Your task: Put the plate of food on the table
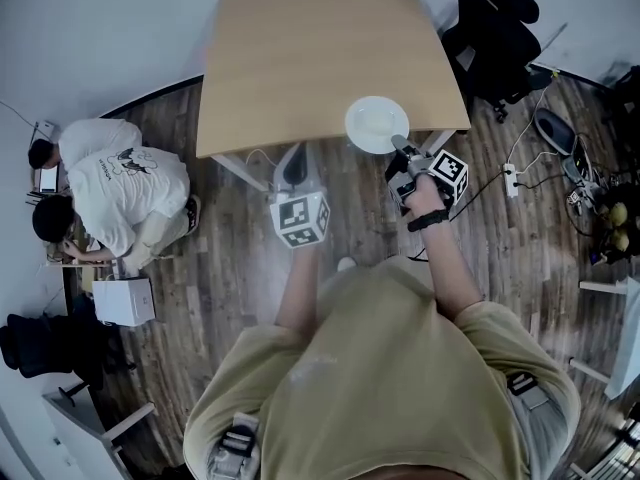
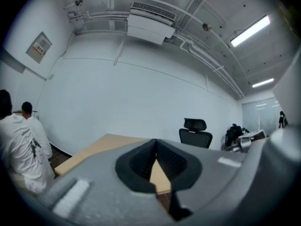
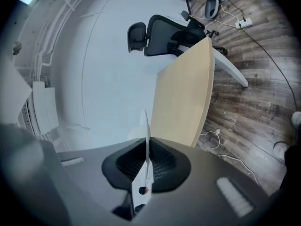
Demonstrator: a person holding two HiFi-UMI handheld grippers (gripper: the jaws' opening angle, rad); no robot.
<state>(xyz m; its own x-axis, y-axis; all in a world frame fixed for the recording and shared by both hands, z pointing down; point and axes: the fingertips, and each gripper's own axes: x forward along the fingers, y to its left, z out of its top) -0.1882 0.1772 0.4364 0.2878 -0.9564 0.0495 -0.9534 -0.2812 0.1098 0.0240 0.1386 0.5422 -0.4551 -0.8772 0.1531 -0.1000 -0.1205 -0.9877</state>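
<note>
A white round plate (image 1: 376, 124) hangs at the near right edge of the light wooden table (image 1: 310, 58). My right gripper (image 1: 400, 148) is shut on its near rim. In the right gripper view the plate (image 3: 146, 140) shows edge-on, pinched between the dark pads of the right gripper (image 3: 146, 166), with the table (image 3: 188, 98) ahead. I cannot make out any food on it. My left gripper (image 1: 293, 163) hovers at the table's near edge, left of the plate. In its own view the left gripper (image 2: 156, 161) is shut and holds nothing, and the table (image 2: 108, 147) lies beyond.
Two people (image 1: 120, 183) crouch on the wooden floor at the left, beside a white box (image 1: 125, 301). A black office chair (image 1: 495, 28) stands off the table's right corner. A power strip (image 1: 510, 180) and cables lie on the floor at the right.
</note>
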